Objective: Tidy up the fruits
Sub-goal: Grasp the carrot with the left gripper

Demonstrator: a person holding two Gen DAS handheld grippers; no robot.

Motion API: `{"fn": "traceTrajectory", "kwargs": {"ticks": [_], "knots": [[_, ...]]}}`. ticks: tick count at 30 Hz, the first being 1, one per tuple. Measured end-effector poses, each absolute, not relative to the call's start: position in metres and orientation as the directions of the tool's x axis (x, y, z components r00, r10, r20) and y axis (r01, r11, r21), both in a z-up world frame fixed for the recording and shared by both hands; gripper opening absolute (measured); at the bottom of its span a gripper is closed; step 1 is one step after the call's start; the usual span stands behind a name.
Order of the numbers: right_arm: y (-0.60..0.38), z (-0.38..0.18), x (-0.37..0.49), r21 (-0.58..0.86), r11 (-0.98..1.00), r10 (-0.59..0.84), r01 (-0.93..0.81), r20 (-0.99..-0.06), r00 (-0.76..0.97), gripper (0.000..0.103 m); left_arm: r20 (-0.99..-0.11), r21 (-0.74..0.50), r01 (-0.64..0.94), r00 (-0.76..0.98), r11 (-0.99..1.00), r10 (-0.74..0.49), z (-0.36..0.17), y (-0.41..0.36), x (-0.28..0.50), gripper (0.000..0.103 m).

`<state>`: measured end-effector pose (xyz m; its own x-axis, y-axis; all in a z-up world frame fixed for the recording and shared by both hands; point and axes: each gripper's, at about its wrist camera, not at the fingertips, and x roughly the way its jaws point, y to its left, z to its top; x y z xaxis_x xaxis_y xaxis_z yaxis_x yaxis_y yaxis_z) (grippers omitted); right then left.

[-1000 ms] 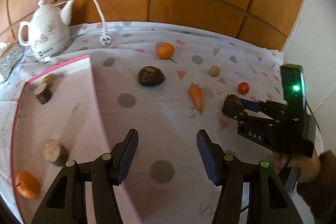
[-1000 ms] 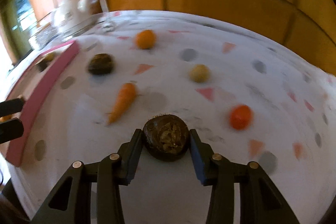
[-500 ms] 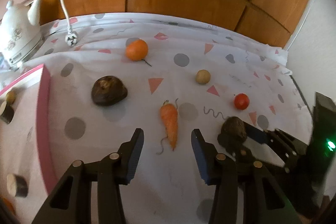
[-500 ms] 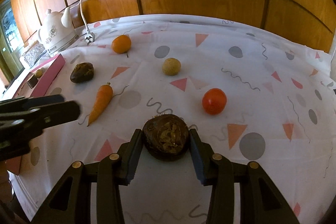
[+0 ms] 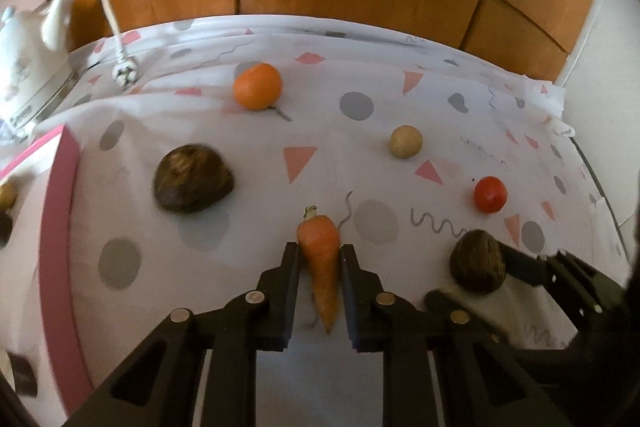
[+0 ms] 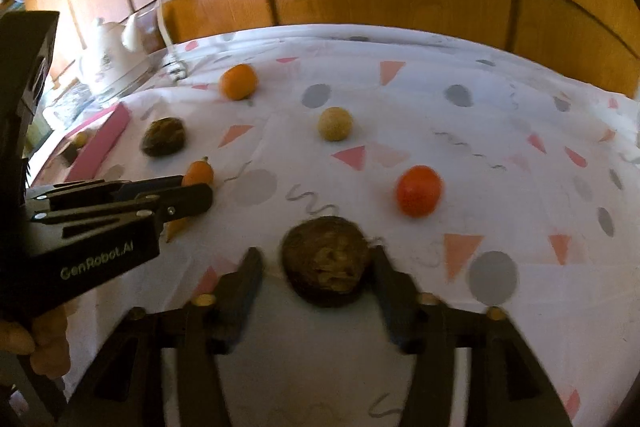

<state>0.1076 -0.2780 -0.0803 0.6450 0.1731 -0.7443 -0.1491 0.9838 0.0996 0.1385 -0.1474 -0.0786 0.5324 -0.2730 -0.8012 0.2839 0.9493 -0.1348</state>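
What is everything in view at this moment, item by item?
carrot: 1, orange, between left gripper's fingers
brown lumps: 2, dark, one near tray, one between right gripper's fingers
orange: 1, orange, far side
tomato: 1, red, right
small ball: 1, tan, centre back
tray: 1, pink-edged, left
kettle: 1, white, far left
tablecloth: 1, white, patterned
left gripper: black, shut on carrot
right gripper: black, jaws opening around lump

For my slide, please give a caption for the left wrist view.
Left gripper shut on a carrot; the right gripper's jaws are opening around a brown fruit.
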Motion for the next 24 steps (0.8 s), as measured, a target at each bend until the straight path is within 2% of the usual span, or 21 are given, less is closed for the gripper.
{"fn": "traceTrajectory", "kwargs": {"ticks": [2, 4, 10, 13, 15, 17, 24], "knots": [[-0.270, -0.081, 0.109, 0.090, 0.978, 0.191, -0.189, -0.755, 0.628, 0.081, -0.794, -0.140, 0.280, 0.541, 0.950, -0.277, -0.079, -0.139, 0.129, 0.020], [-0.264, -0.082, 0.109, 0.046, 0.981, 0.155, -0.186, -0.762, 0.629, 0.081, -0.778, -0.132, 0.287, 0.564, 0.949, -0.278, -0.081, -0.134, 0.121, 0.020], [-0.263, -0.080, 0.112, 0.044, 0.983, 0.145, -0.176, -0.770, 0.621, 0.080, -0.758, -0.134, 0.295, 0.585, 0.946, -0.290, -0.084, -0.131, 0.118, 0.020], [-0.266, -0.076, 0.114, 0.063, 0.988, 0.139, -0.141, -0.762, 0.632, 0.068, -0.753, -0.132, 0.296, 0.590, 0.946, -0.290, -0.085, -0.132, 0.118, 0.020], [-0.269, -0.076, 0.116, 0.066, 0.991, 0.126, -0.118, -0.761, 0.637, 0.054, -0.752, -0.128, 0.297, 0.593, 0.946, -0.287, -0.086, -0.132, 0.117, 0.020], [-0.272, -0.076, 0.118, 0.061, 0.993, 0.111, -0.100, -0.760, 0.641, 0.046, -0.751, -0.132, 0.296, 0.593, 0.946, -0.290, -0.086, -0.131, 0.116, 0.021], [-0.266, -0.078, 0.118, 0.008, 0.995, 0.069, -0.097, -0.756, 0.650, 0.046, -0.751, -0.123, 0.297, 0.596, 0.947, -0.285, -0.086, -0.133, 0.116, 0.020]]}}
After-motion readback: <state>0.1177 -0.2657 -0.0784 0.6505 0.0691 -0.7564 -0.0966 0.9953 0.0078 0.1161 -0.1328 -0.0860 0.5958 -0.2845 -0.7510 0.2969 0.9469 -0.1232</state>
